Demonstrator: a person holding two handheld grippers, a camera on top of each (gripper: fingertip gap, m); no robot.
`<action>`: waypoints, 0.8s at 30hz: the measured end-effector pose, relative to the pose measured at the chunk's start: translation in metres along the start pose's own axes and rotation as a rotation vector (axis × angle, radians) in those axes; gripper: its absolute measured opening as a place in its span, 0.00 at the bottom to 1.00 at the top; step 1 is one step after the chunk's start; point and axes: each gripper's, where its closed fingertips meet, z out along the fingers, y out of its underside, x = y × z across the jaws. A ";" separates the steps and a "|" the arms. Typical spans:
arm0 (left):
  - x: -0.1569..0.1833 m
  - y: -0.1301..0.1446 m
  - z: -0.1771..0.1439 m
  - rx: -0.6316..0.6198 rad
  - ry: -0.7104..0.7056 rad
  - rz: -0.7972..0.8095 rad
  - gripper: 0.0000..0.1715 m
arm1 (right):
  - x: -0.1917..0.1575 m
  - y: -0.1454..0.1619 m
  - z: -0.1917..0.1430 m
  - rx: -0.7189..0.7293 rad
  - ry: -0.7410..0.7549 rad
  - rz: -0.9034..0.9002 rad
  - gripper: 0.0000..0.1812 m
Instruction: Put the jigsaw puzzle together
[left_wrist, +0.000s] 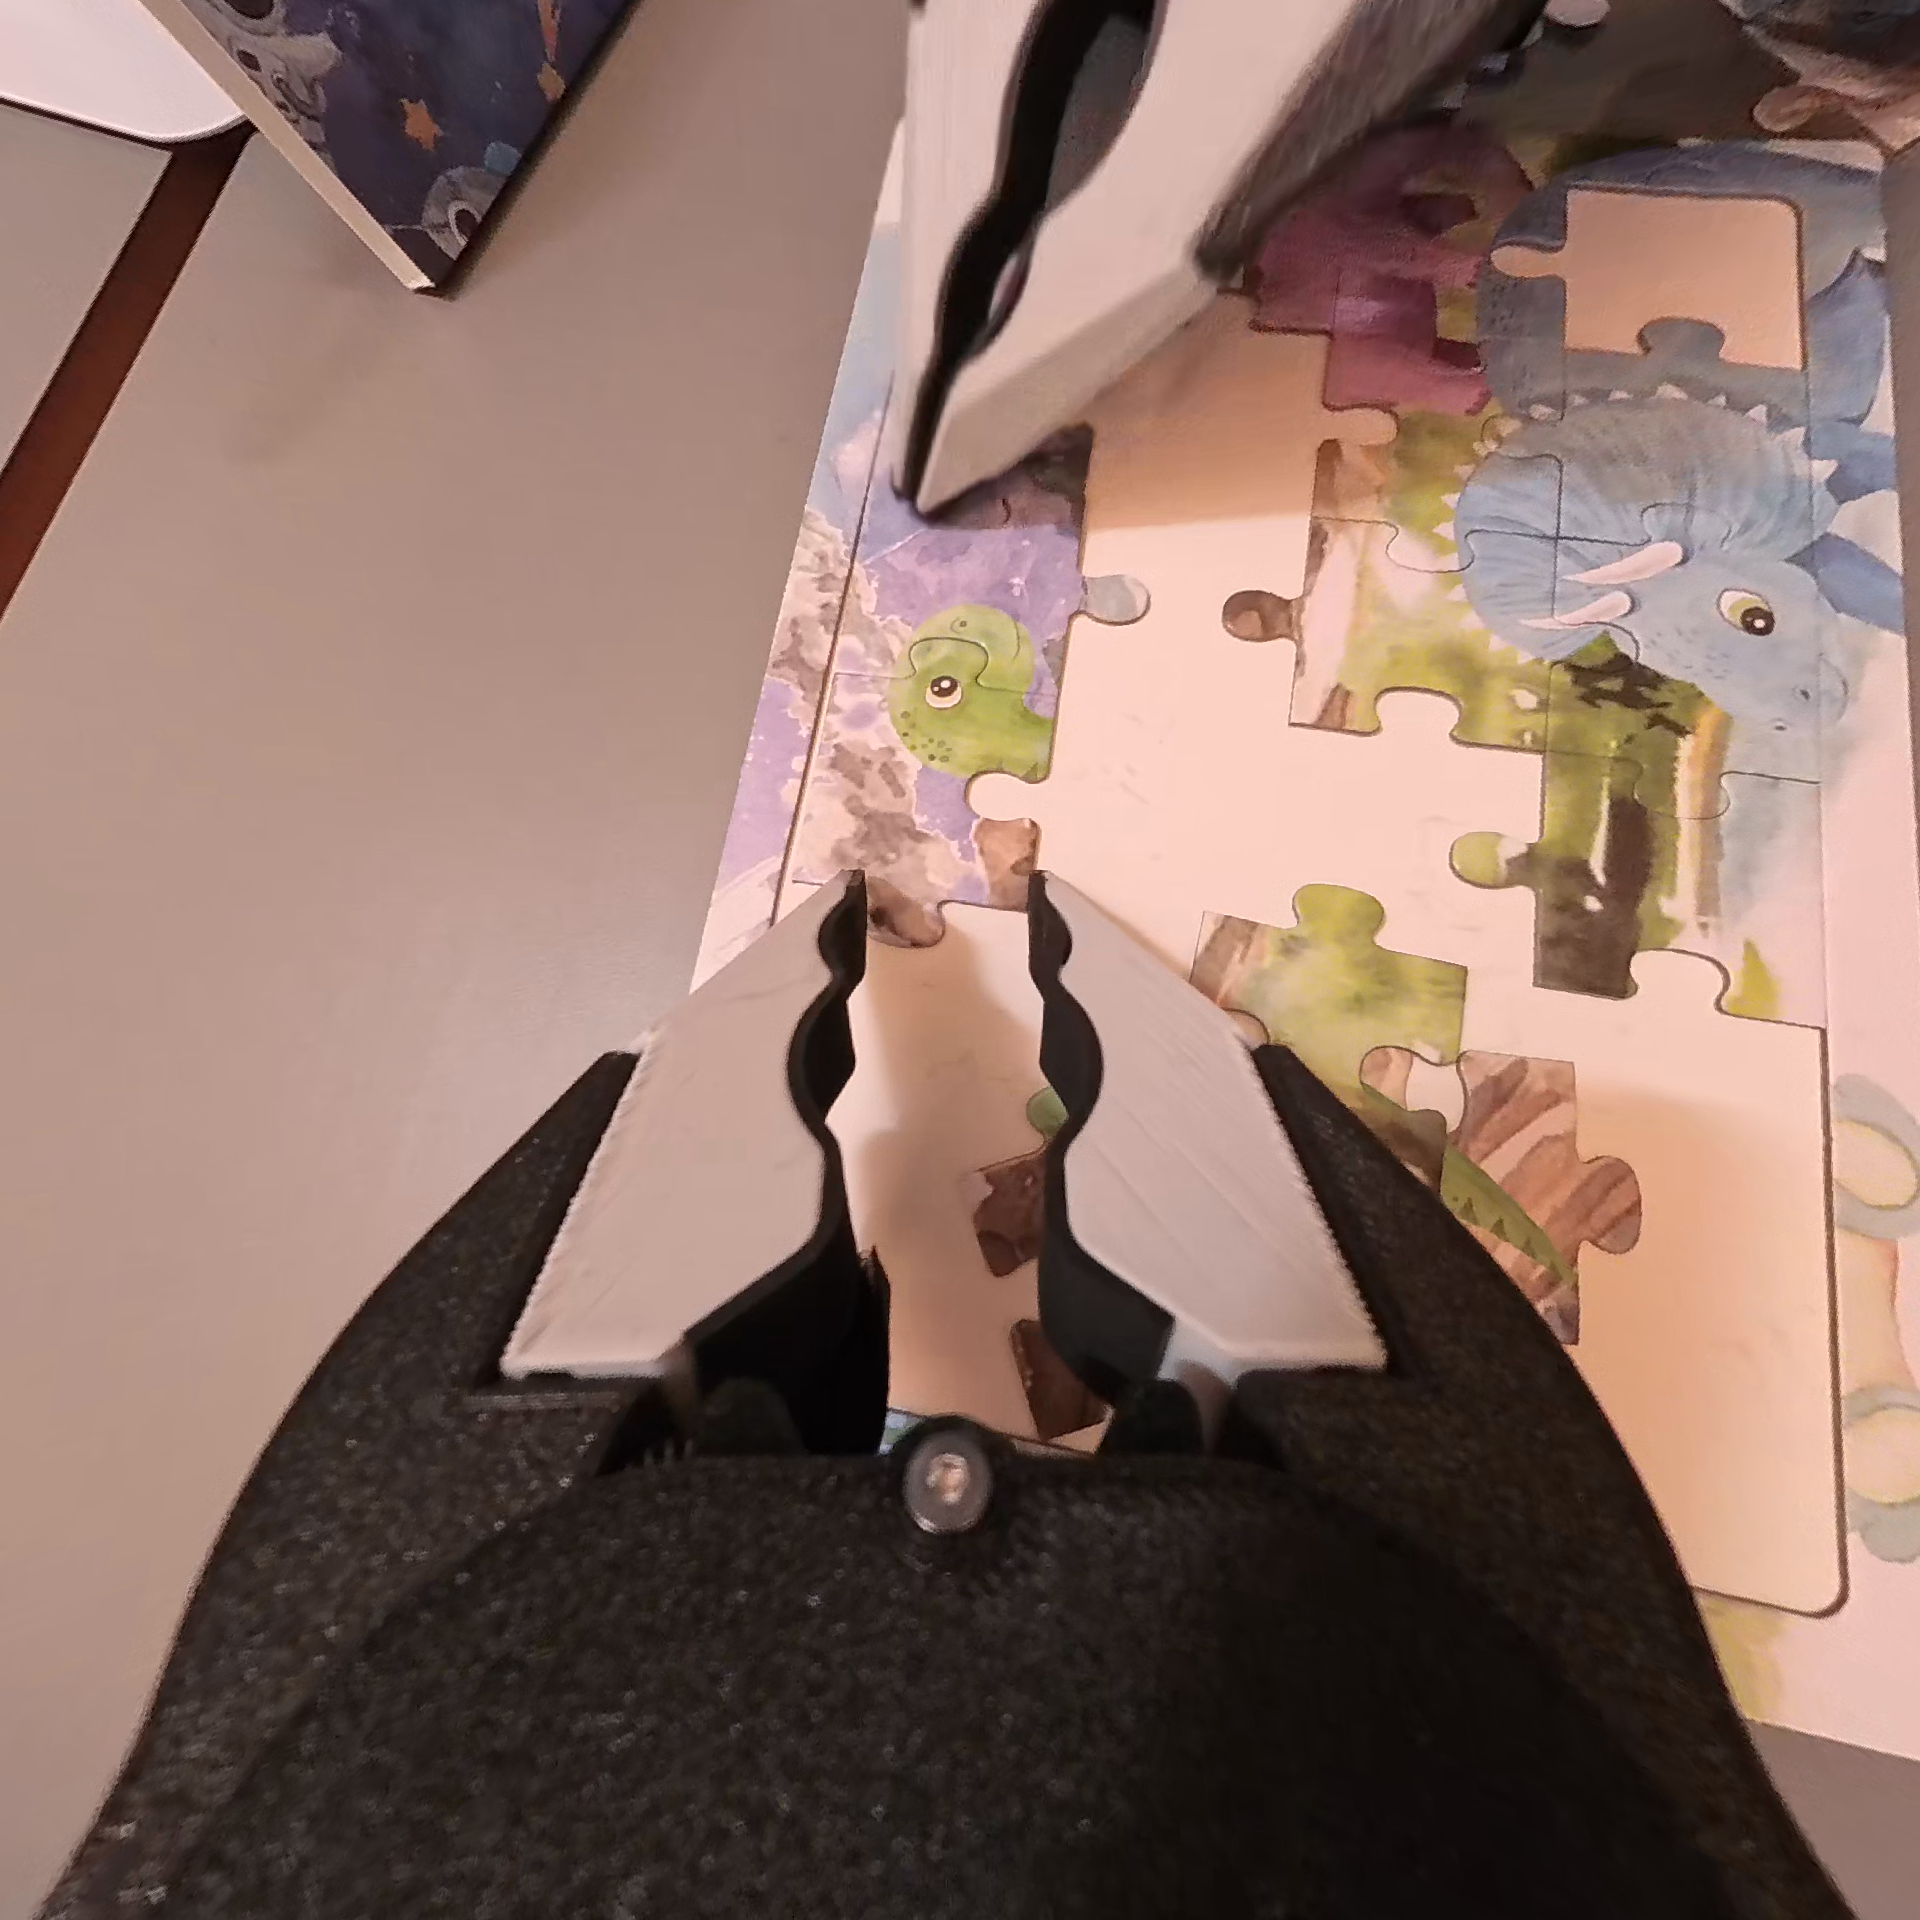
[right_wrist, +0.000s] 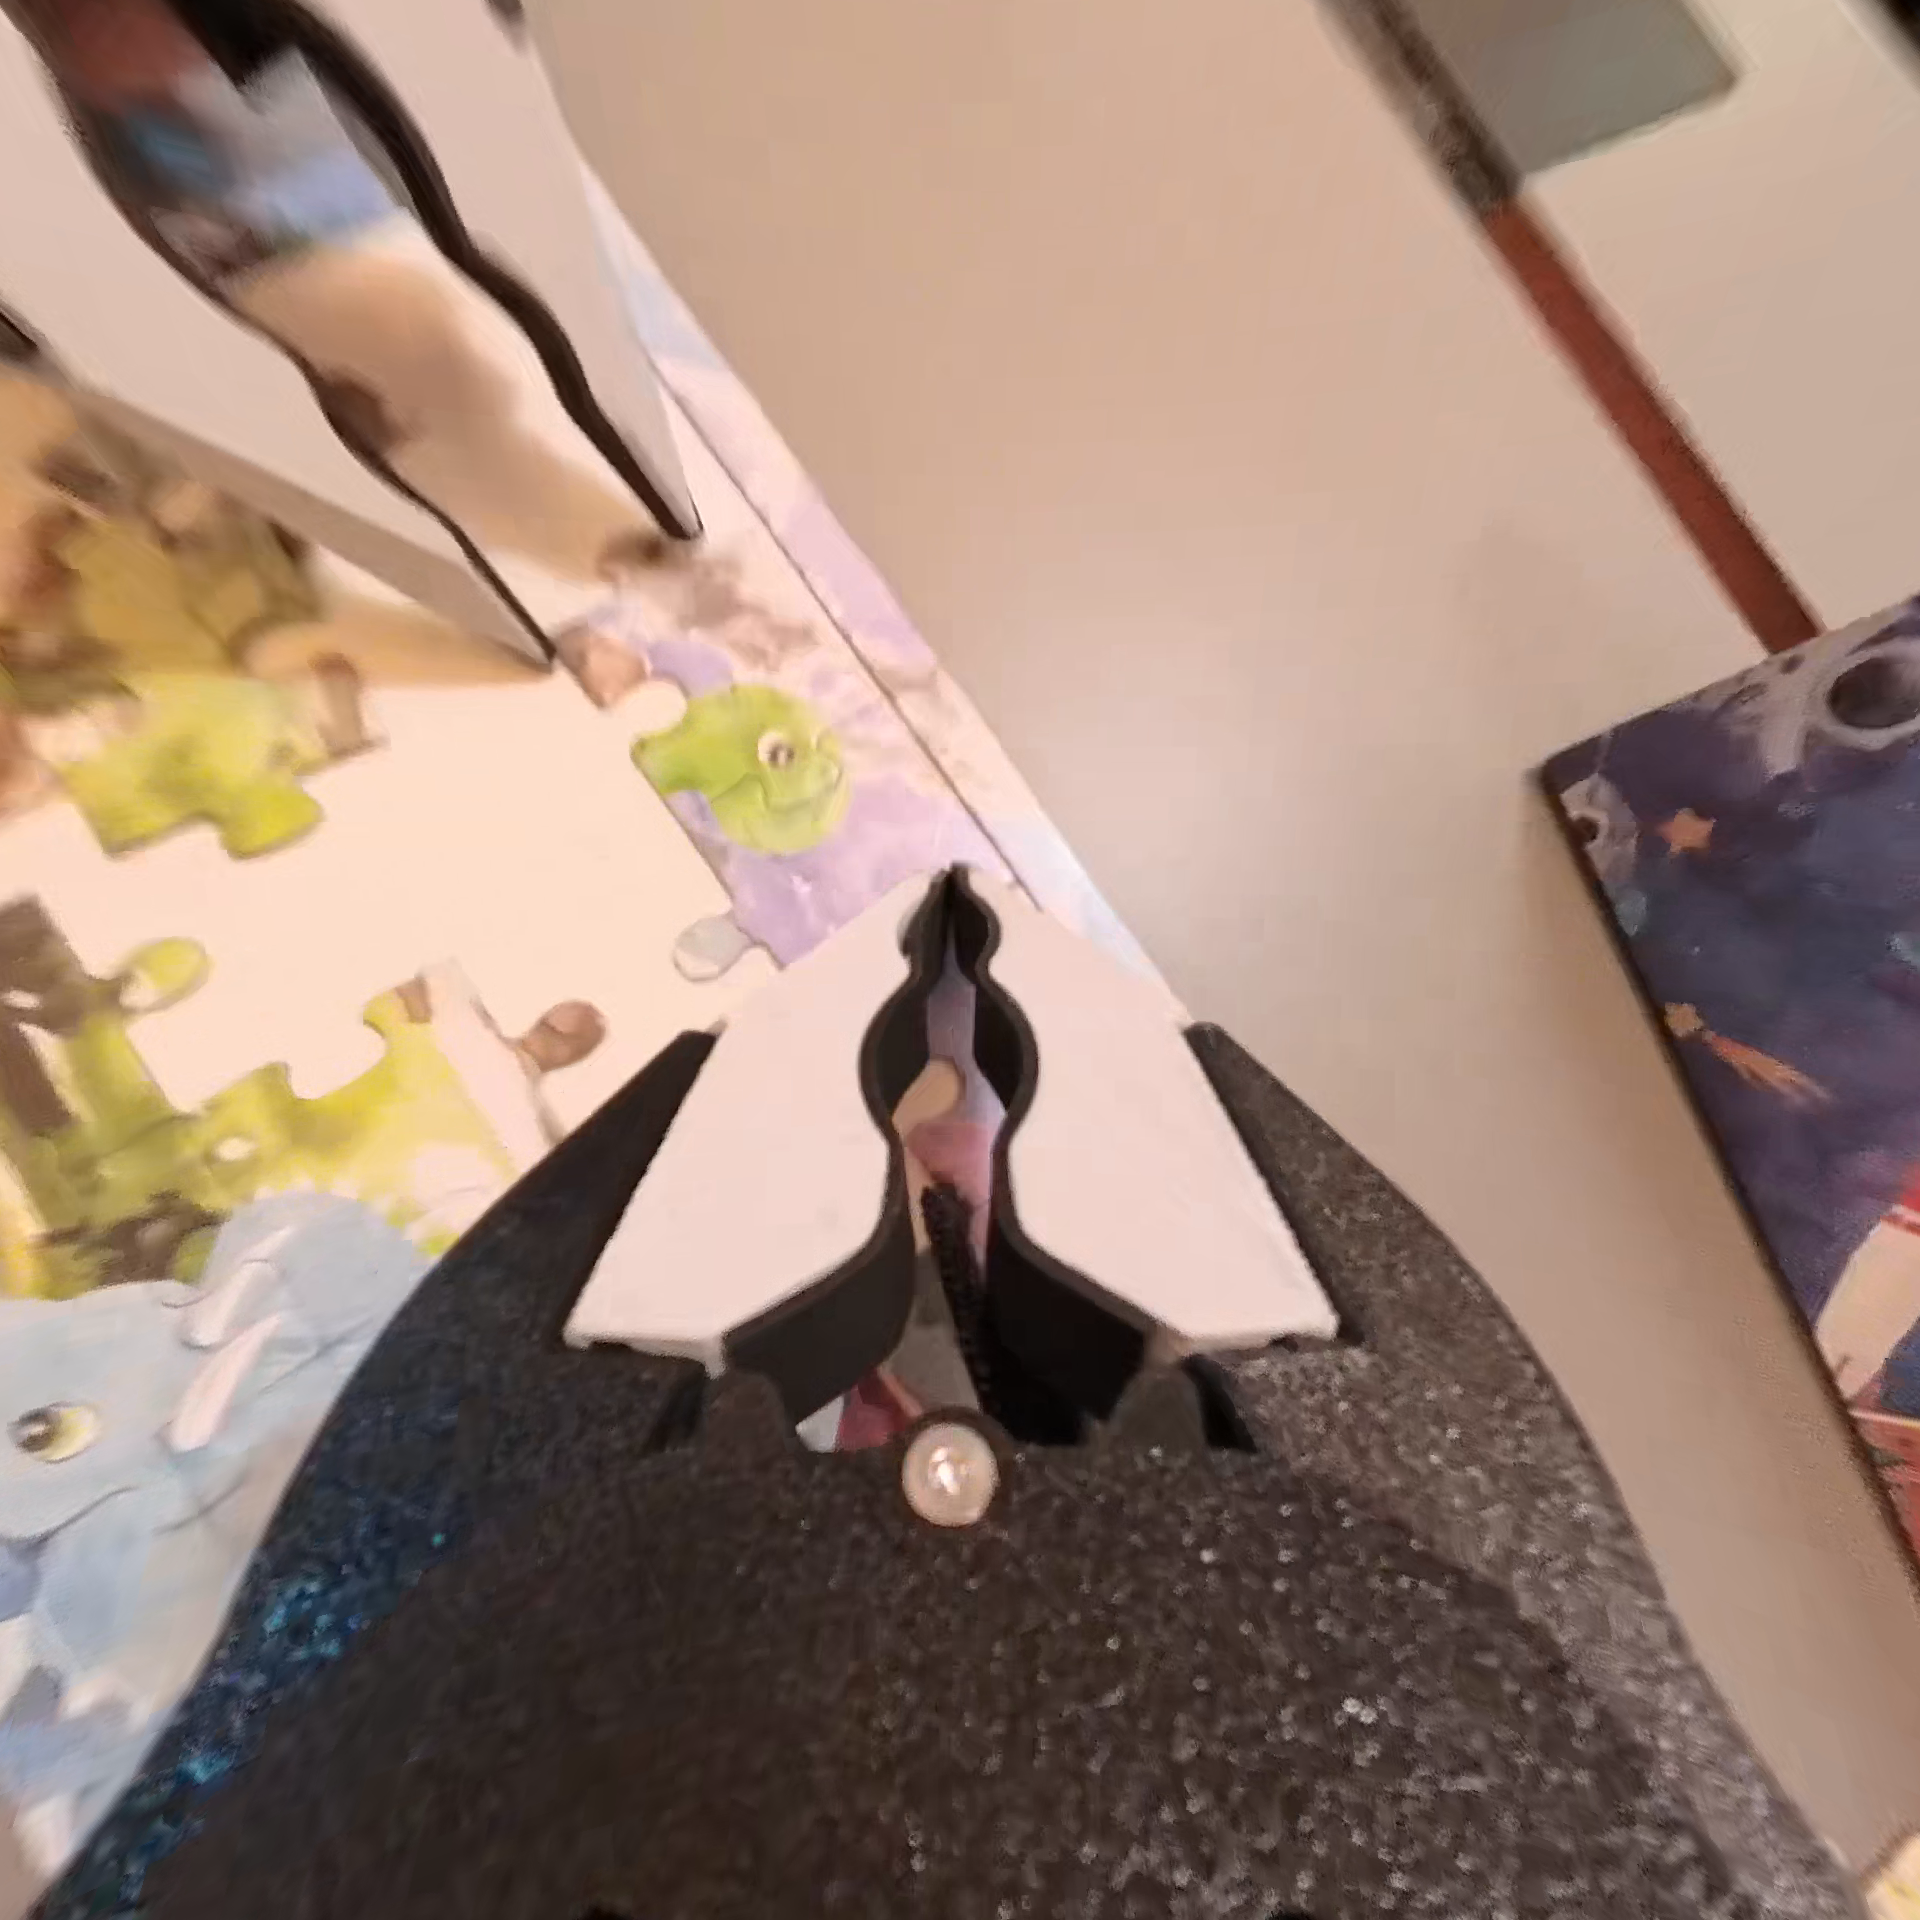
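Observation:
The puzzle tray (left_wrist: 1195, 790) lies on the table with its cream base partly bare. A column of purple pieces with a green dinosaur head (left_wrist: 956, 707) sits along its left edge. A blue triceratops group (left_wrist: 1662, 582) fills the right side. Loose pieces, one green (left_wrist: 1340, 987) and one brown and green (left_wrist: 1496, 1174), lie on the base. My left gripper (left_wrist: 945, 883) is open and empty, its tips at the near end of the purple column. My right gripper (right_wrist: 951, 883) is shut, its tip (left_wrist: 914, 499) down on the far end of that column (right_wrist: 769, 769).
A box with a dark blue space picture (left_wrist: 436, 114) stands on the grey table left of the tray and shows in the right wrist view (right_wrist: 1766, 935). The table's brown edge (left_wrist: 94, 364) runs at the far left. A brown piece (left_wrist: 1013, 1205) lies under my left fingers. Some 8 cm of space lies between my two pairs of fingers. Left tips and right tips are each some 4 cm from the far end of that column (right_wrist: 769, 769).

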 end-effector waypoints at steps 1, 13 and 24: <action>0.000 0.000 0.000 0.000 0.000 -0.001 0.18 | 0.000 -0.001 0.001 0.013 0.002 0.002 0.00; 0.000 0.000 0.000 0.001 0.005 -0.012 0.18 | -0.016 0.001 -0.013 0.005 -0.119 0.029 0.00; 0.007 -0.016 -0.013 0.105 0.123 -0.130 0.18 | -0.034 -0.013 -0.017 0.069 -0.202 0.020 0.00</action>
